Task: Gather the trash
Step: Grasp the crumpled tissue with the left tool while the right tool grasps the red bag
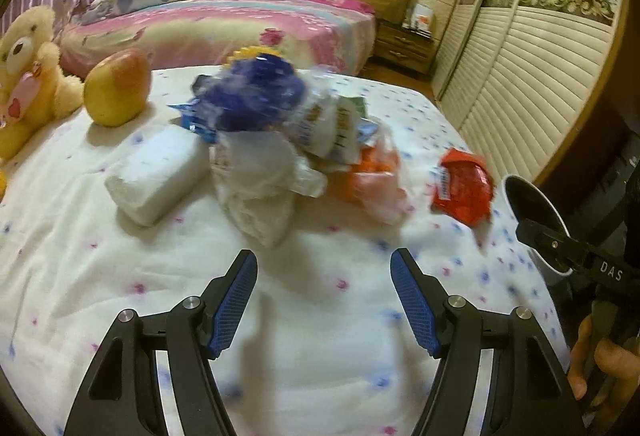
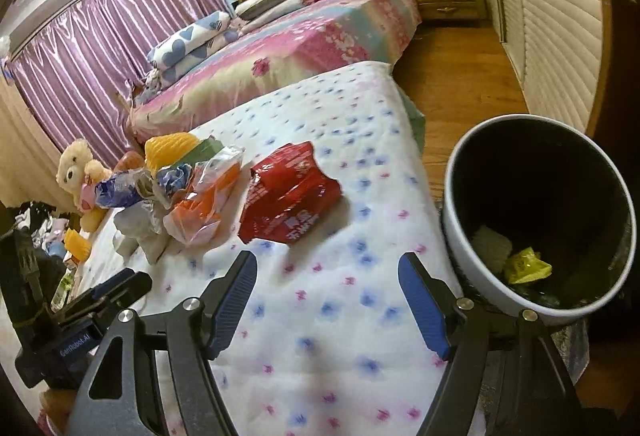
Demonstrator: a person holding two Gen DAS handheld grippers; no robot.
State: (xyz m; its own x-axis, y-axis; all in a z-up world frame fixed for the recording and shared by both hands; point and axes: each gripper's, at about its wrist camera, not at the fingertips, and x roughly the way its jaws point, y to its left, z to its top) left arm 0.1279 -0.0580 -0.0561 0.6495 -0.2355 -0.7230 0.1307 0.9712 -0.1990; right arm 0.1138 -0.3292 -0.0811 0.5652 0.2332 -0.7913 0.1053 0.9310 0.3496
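Both tools ride low in their frames with jaws spread wide and nothing between them: the left tool (image 1: 324, 296) and the right tool (image 2: 328, 300) are released. They hover above the flowered bedspread (image 2: 320, 356). Trash lies ahead: a red wrapper (image 2: 286, 191) at centre of the right view, just above that tool's open gap, its long axis running from lower left to upper right. Left of it sits a heap of crumpled bags (image 1: 272, 139), centred in the left view. A bin (image 2: 540, 211) stands at the right edge, beside the bed, already holding scraps. By my judgement the right hand is nearer the wrapper and the bin.
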